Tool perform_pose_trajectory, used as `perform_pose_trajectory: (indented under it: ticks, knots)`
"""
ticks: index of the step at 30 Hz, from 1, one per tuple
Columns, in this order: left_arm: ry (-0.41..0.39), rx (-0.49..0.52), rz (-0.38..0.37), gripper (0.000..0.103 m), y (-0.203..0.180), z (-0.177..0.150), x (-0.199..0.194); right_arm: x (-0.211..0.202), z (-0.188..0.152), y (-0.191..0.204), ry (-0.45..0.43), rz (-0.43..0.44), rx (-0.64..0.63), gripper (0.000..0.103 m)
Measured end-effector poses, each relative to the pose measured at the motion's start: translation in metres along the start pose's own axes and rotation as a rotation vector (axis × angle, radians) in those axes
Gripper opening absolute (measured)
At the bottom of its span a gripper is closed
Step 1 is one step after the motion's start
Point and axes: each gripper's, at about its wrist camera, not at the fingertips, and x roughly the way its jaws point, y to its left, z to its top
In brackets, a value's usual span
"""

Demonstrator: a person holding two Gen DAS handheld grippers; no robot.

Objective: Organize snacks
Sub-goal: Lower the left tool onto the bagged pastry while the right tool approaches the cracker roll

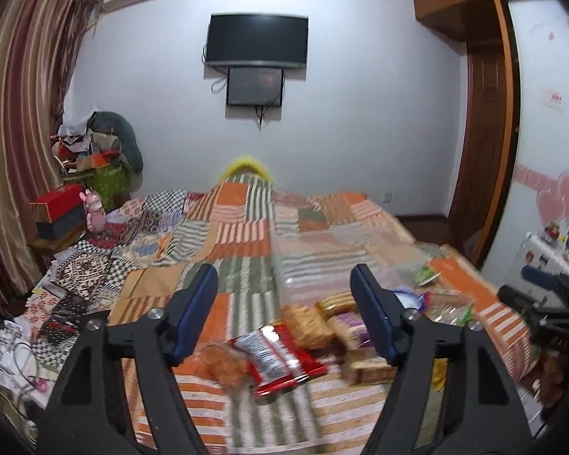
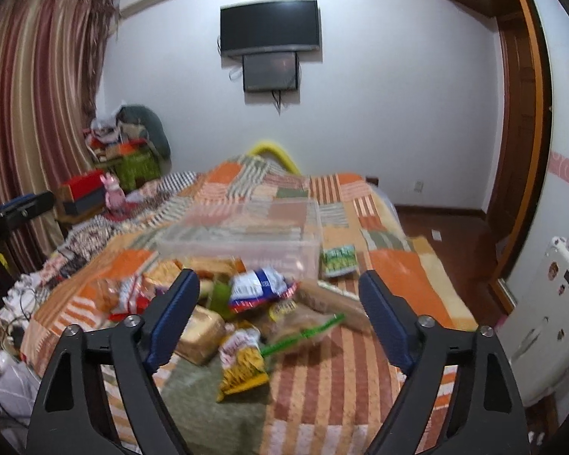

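A pile of snack packets lies on the patchwork bedspread (image 2: 360, 360). In the right wrist view I see a blue and white bag (image 2: 260, 288), a yellow bag (image 2: 242, 364), a brown packet (image 2: 201, 333) and a green packet (image 2: 337, 259) beside a clear plastic bin (image 2: 242, 235). In the left wrist view a red packet (image 1: 277, 356) and an orange one (image 1: 309, 324) lie between the fingers. My left gripper (image 1: 284, 284) is open and empty above the pile. My right gripper (image 2: 278, 292) is open and empty above the pile too.
A TV (image 1: 257, 40) hangs on the far wall. Striped curtains (image 1: 15, 121) and stacked boxes (image 1: 60, 208) stand at the left. A wooden door (image 1: 485, 129) and a white cabinet (image 2: 546, 326) are at the right. Cables lie at the bed's left edge (image 1: 22, 356).
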Motion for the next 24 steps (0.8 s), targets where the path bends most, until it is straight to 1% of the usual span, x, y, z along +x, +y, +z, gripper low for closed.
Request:
perform_pose_trajectory:
  ticks: [2, 4, 7, 9, 11, 15, 19, 21, 24]
  knots:
    - [0.036, 0.035, 0.020, 0.067, 0.008, -0.002, 0.010, 0.004, -0.002, -0.003, 0.032, -0.001, 0.006, 0.077]
    - [0.078, 0.058, 0.014, 0.067, 0.017, -0.006, 0.022, 0.013, -0.004, -0.008, 0.071, 0.000, 0.018, 0.074]
    - [0.167, 0.076, 0.002, 0.066, 0.029, -0.017, 0.043, 0.023, -0.006, -0.013, 0.123, -0.004, 0.036, 0.070]
    - [0.227, 0.074, -0.006, 0.066, 0.037, -0.028, 0.060, 0.033, -0.008, -0.015, 0.157, -0.013, 0.043, 0.068]
    - [0.282, 0.055, -0.031, 0.066, 0.042, -0.037, 0.077, 0.040, -0.009, -0.015, 0.185, -0.024, 0.042, 0.065]
    - [0.371, 0.047, -0.062, 0.066, 0.043, -0.056, 0.105, 0.055, -0.014, -0.018, 0.238, -0.039, 0.044, 0.065]
    - [0.445, 0.047, -0.084, 0.066, 0.039, -0.071, 0.133, 0.068, -0.018, -0.022, 0.287, -0.050, 0.040, 0.065]
    - [0.469, 0.047, -0.070, 0.067, 0.039, -0.077, 0.144, 0.073, -0.019, -0.026, 0.306, -0.048, 0.048, 0.065]
    - [0.479, 0.030, -0.025, 0.072, 0.048, -0.084, 0.156, 0.079, -0.020, -0.031, 0.328, -0.027, 0.077, 0.065]
